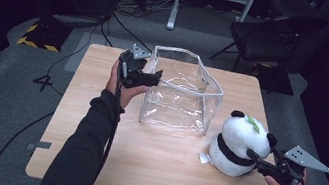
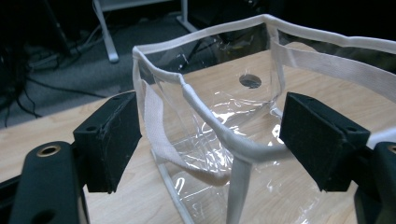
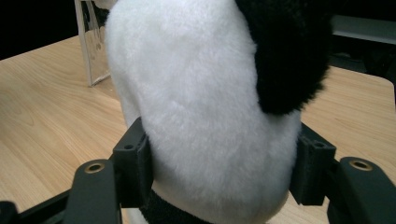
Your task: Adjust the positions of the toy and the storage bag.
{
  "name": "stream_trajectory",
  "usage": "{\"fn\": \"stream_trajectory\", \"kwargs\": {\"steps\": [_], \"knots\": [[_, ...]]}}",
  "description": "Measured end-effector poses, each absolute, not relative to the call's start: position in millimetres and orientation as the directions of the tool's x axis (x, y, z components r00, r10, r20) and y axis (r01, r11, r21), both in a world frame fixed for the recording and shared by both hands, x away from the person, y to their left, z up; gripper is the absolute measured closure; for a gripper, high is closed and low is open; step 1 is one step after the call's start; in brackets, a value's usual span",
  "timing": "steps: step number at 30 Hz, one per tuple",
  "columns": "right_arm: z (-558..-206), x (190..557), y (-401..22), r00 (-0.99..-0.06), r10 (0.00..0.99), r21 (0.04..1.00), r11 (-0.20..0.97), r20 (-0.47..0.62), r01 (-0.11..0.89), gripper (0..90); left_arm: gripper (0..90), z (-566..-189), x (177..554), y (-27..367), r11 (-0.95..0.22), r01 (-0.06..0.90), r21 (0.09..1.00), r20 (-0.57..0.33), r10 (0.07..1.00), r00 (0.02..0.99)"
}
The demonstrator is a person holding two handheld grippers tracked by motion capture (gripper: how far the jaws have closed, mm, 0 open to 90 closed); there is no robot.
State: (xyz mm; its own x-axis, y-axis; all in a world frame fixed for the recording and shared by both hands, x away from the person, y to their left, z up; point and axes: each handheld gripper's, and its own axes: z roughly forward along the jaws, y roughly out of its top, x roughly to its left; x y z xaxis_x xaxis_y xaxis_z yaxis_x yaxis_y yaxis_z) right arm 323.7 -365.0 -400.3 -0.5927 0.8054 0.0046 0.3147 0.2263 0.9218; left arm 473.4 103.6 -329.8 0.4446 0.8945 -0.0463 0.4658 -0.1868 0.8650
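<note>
Plush panda (image 1: 237, 143) | right tongs (image 3: 219, 172) close-up: pads touch fur

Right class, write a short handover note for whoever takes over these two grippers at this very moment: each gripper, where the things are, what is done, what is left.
Left gripper: open, jaws astride the bag at its white rim on the person's left; one pad seems to touch the rim, no grip.
Right gripper: pads against the fur on both sides of the panda.
Things: bag upright on the table, mouth open, nothing inside. Panda on the table beside the bag's near right corner.
Done: panda gripped, bag mouth reached.
Left, probably: hold the rim, lift the panda into the bag.
</note>
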Motion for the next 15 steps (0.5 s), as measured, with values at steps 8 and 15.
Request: {"fn": "stream_trajectory", "kwargs": {"steps": [8, 15], "knots": [[-402, 324, -363, -0.606, 0.795, 0.922, 0.229, 0.008, 0.312, 35.5, 28.0, -337, 496, 92, -0.173, 0.49, 0.854, -0.026, 0.927, 0.373], [-403, 324, -363, -0.607, 0.795, 0.923, 0.224, 0.012, 0.312, 35.0, 31.6, -345, 506, 87, -0.189, 0.522, 0.832, -0.013, 0.934, 0.358]]}}
